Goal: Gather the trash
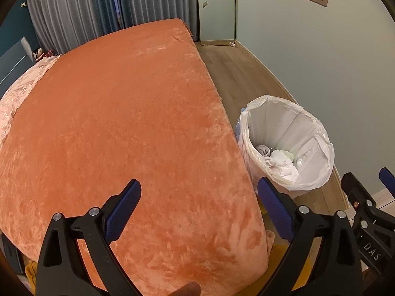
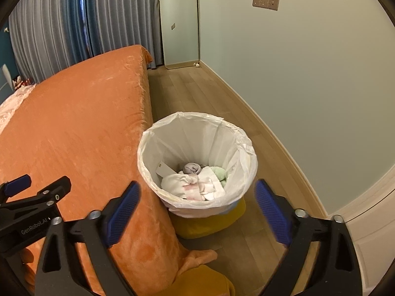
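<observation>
Both the left gripper [image 1: 200,207] and right gripper [image 2: 197,207] hang spread and empty, since the trash [image 2: 195,182] lies inside the lined bin [image 2: 148,148].

Both tongs share one build. The left tongs [image 1: 200,194] have black plastic arms with triangular cut-outs, silver round screw heads and blue textured pads [image 1: 124,209]. The right tongs [image 2: 197,196] match; white lettering "GenRobot.AI" marks the black body seen from the right wrist.

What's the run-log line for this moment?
left claw: open, empty, over orange bedspread | right claw: open, empty, above lined trash bin | crumpled tissues in bin
</observation>
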Action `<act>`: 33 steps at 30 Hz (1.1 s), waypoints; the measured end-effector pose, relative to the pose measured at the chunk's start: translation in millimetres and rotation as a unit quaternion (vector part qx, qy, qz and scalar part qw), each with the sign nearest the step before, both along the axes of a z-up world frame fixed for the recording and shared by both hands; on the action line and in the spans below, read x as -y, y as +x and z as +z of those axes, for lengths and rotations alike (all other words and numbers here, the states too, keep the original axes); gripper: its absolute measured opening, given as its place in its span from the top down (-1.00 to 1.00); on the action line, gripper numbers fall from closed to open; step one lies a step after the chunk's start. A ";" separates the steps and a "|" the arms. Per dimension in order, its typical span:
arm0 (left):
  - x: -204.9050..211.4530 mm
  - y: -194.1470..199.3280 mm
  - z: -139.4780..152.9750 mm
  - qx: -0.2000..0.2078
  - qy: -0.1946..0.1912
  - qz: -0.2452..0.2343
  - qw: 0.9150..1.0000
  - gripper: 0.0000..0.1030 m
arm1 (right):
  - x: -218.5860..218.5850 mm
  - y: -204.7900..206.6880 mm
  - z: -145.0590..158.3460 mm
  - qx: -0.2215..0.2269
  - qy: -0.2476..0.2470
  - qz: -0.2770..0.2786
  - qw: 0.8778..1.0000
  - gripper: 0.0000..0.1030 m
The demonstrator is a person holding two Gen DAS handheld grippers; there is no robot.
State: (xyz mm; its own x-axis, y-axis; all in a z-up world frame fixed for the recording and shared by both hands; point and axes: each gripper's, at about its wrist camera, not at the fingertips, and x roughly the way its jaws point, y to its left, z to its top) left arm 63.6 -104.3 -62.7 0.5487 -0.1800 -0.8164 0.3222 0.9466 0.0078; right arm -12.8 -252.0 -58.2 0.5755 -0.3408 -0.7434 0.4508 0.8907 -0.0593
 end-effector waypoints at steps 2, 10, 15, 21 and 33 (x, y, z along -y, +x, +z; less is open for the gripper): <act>0.7 -0.8 -1.2 0.000 0.002 0.001 1.000 -0.77 | 1.3 -2.8 -2.0 0.002 0.008 -0.003 1.000 -0.87; 4.1 -6.3 -3.7 0.008 0.010 -0.003 1.000 -0.79 | 0.7 -7.1 -9.5 -0.002 0.017 -0.004 1.000 -0.87; 7.0 -8.5 -6.4 0.010 0.016 -0.006 1.000 -0.80 | 2.9 -9.4 -14.6 -0.005 0.022 -0.007 1.000 -0.87; 9.2 -10.0 -8.3 0.013 0.020 -0.006 1.000 -0.80 | 4.9 -11.7 -15.1 -0.006 0.024 -0.011 1.000 -0.87; 13.9 -15.2 -11.0 0.018 0.032 -0.010 0.999 -0.80 | 5.0 -14.5 -18.2 -0.010 0.021 -0.012 1.000 -0.87</act>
